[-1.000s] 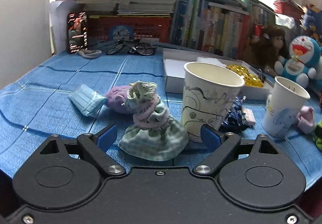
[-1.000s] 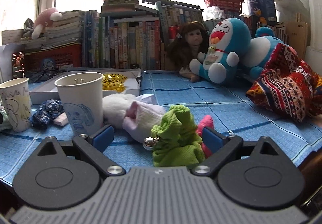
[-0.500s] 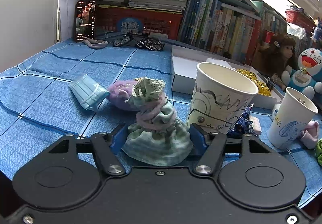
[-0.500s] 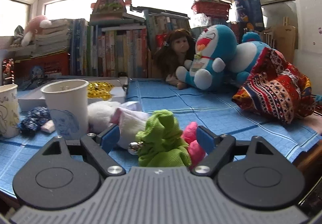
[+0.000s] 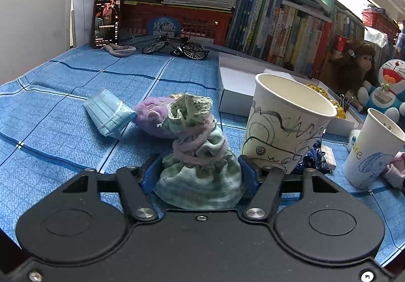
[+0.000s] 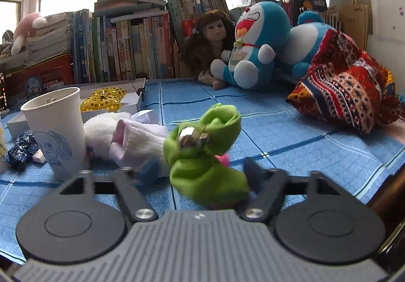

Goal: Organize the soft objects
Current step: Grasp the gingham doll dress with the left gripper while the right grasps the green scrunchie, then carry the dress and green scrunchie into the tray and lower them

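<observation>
My left gripper (image 5: 200,175) is shut on a green checked cloth bundle (image 5: 200,155) wound with a pink band, its blue pads pressing both sides. A scribbled paper cup (image 5: 286,127) stands just right of it. My right gripper (image 6: 202,170) is shut on a lime green cloth bundle (image 6: 205,153) with a small metal bell, lifted and blurred. A paper cup with a blue drawing (image 6: 57,130) stands to its left, also seen in the left wrist view (image 5: 374,150).
On the blue cloth lie a blue face mask (image 5: 108,115), a purple fuzzy thing (image 5: 152,115), a white-pink sock (image 6: 131,140), a dark blue scrunchie (image 6: 22,153) and a white box (image 5: 240,89). Plush toys (image 6: 255,46) and a patterned cloth (image 6: 346,94) stand behind.
Both grippers closed from open onto their bundles. The right gripper has raised the green bundle. The left camera has risen slightly.
</observation>
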`<state>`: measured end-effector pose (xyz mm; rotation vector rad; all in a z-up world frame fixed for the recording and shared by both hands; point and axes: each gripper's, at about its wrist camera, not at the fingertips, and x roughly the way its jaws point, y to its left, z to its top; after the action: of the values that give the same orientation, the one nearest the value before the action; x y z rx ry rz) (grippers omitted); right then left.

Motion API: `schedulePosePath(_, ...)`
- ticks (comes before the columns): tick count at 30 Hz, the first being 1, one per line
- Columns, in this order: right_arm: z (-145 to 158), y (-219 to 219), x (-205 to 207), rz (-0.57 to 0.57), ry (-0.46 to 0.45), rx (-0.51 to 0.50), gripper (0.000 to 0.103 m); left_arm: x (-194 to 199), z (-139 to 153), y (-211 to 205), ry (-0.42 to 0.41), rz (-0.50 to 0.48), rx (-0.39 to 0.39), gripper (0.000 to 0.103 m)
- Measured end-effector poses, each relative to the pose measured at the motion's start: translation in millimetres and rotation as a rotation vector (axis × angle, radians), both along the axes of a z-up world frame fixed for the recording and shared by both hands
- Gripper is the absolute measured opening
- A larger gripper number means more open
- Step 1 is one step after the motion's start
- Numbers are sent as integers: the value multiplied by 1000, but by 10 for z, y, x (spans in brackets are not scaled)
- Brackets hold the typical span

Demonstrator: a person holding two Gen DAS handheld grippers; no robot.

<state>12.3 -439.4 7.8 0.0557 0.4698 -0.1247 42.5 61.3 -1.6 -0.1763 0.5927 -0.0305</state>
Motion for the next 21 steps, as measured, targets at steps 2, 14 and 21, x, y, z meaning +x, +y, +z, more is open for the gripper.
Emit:
schedulePosePath(2,19,-14,-5,-6,-3,5,48,-11,8,10,0,-10,-12,45)
schedulePosePath(14,248,29,-111,-2,-77,1,38,-171,193,46,-30,-37,-37,29)
schedulePosePath(21,466,56,-134,27,-136,16,38,-252,427,100,-82,-48,-44,29)
